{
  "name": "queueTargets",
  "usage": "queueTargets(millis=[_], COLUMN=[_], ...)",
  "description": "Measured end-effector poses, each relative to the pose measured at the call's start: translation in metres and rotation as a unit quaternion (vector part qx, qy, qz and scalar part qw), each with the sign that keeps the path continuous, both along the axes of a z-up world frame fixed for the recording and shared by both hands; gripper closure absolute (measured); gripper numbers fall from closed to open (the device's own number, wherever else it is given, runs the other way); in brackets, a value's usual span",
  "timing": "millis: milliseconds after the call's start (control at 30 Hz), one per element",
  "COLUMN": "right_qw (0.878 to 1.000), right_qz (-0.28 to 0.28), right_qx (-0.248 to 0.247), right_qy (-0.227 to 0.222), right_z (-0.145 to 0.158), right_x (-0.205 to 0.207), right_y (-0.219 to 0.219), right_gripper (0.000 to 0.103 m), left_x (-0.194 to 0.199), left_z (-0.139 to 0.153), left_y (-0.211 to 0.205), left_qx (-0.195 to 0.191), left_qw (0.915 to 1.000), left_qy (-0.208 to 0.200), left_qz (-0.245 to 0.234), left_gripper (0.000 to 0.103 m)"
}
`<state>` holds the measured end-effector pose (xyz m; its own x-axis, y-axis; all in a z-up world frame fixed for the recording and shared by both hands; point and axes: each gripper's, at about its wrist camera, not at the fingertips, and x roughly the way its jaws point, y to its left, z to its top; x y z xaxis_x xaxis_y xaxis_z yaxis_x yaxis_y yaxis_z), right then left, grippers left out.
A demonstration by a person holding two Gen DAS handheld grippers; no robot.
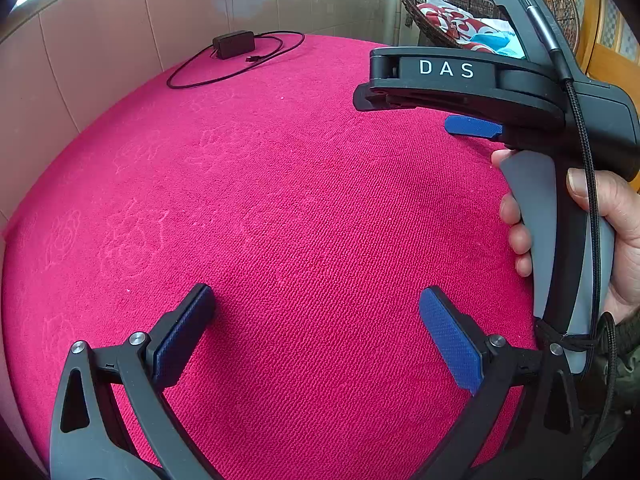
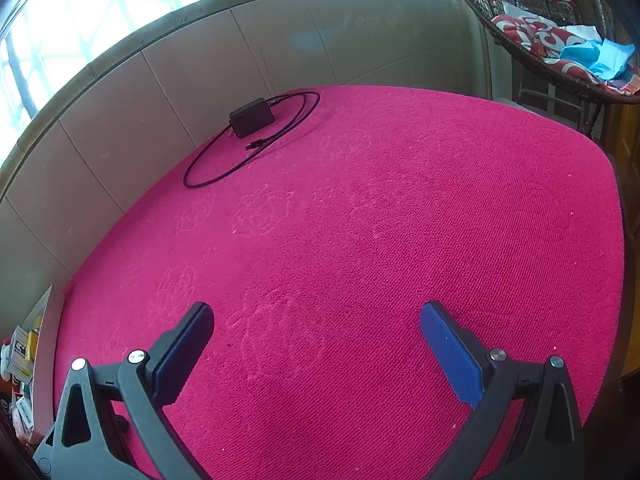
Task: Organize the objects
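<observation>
While both jaws stand spread and empty, I see from my left hand-held gripper (image 1: 316,332) and right hand-held gripper (image 2: 316,344) that the charger (image 2: 252,117) lies far ahead-left on the desk (image 2: 400,240), its cable (image 2: 240,164) looped lengthwise toward me, neither hand clearly nearer.

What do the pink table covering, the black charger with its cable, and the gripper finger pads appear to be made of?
Table covering: looks like woven looped fabric, matte, with ribbed texture and faint embossed flower outlines. Charger: probably hard black plastic, smooth and slightly shiny; its cable looks rubber-sheathed, lying in a loose loop. Finger pads: blue, finely textured, likely rubber or printed plastic; cannot tell which.
</observation>
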<state>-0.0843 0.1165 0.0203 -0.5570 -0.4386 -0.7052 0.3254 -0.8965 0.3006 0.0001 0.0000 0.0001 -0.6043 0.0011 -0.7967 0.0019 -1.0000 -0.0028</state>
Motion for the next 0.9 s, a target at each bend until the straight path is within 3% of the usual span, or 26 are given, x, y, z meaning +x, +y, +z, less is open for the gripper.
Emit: queueTargets(millis=[900], right_qw=[1.000], right_qz=[-0.002], right_qx=[-0.016], right_qy=[0.002], right_z=[-0.0057], right_x=[-0.0009], right_y=[0.0037], right_gripper=[0.000], left_x=[0.0000], left_z=[0.0000], left_y=[0.0000], left_qx=[0.000], left_qw=[1.0000], left_qy=[0.000], left_qz=[0.000], left_gripper=[0.000])
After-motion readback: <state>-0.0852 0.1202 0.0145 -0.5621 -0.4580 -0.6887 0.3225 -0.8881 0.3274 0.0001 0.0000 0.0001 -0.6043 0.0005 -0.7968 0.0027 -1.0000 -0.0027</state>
